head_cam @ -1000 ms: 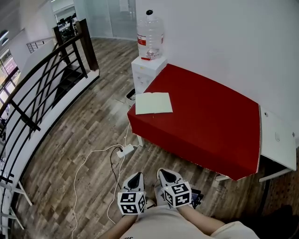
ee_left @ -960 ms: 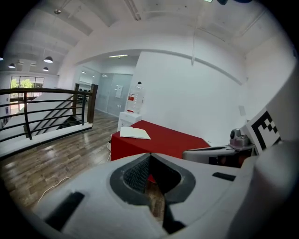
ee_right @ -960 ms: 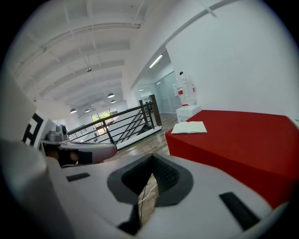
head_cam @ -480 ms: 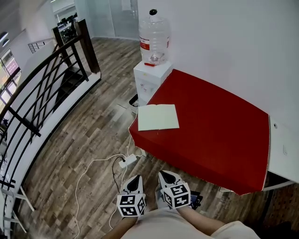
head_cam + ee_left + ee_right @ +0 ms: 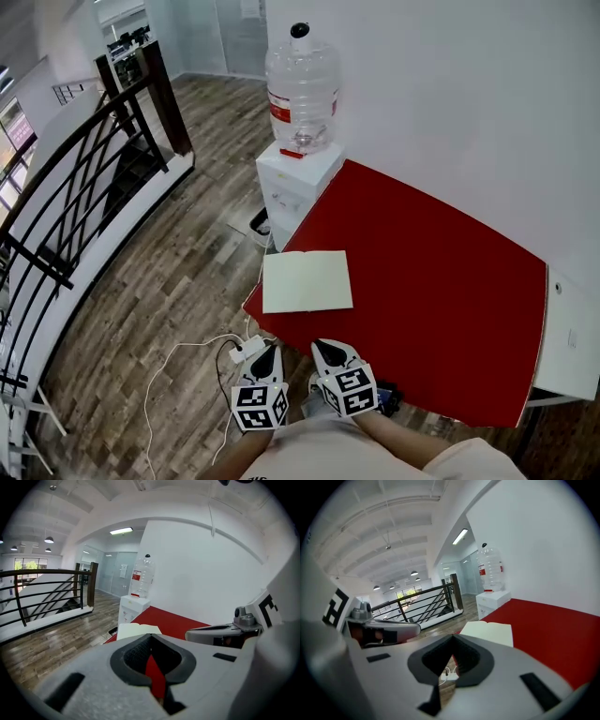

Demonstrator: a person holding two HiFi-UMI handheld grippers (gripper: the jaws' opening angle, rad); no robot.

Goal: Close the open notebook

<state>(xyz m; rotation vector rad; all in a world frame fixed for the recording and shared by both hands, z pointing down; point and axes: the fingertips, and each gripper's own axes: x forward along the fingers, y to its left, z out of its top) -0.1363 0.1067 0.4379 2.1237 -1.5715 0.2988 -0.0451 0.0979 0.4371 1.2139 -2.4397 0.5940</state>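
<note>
The open notebook (image 5: 307,281) lies flat with pale blank pages near the left front corner of the red table (image 5: 431,281). My left gripper (image 5: 266,360) and right gripper (image 5: 327,353) are held side by side just short of the table's front edge, both below the notebook in the head view. Each is shut with nothing between its jaws. In the left gripper view the notebook (image 5: 138,629) lies just beyond the closed tips of the left gripper (image 5: 150,637). The right gripper view shows the notebook (image 5: 490,631) ahead and to the right of the right gripper (image 5: 452,637).
A white water dispenser (image 5: 289,183) with a large bottle (image 5: 300,89) stands against the table's far left corner. A black stair railing (image 5: 84,178) runs along the left. A power strip (image 5: 246,349) and white cable lie on the wood floor by the left gripper.
Both grippers and the head have advanced toward the table. The notebook, unchanged and still open, now lies much nearer the gripper tips. Both grippers stay shut.
</note>
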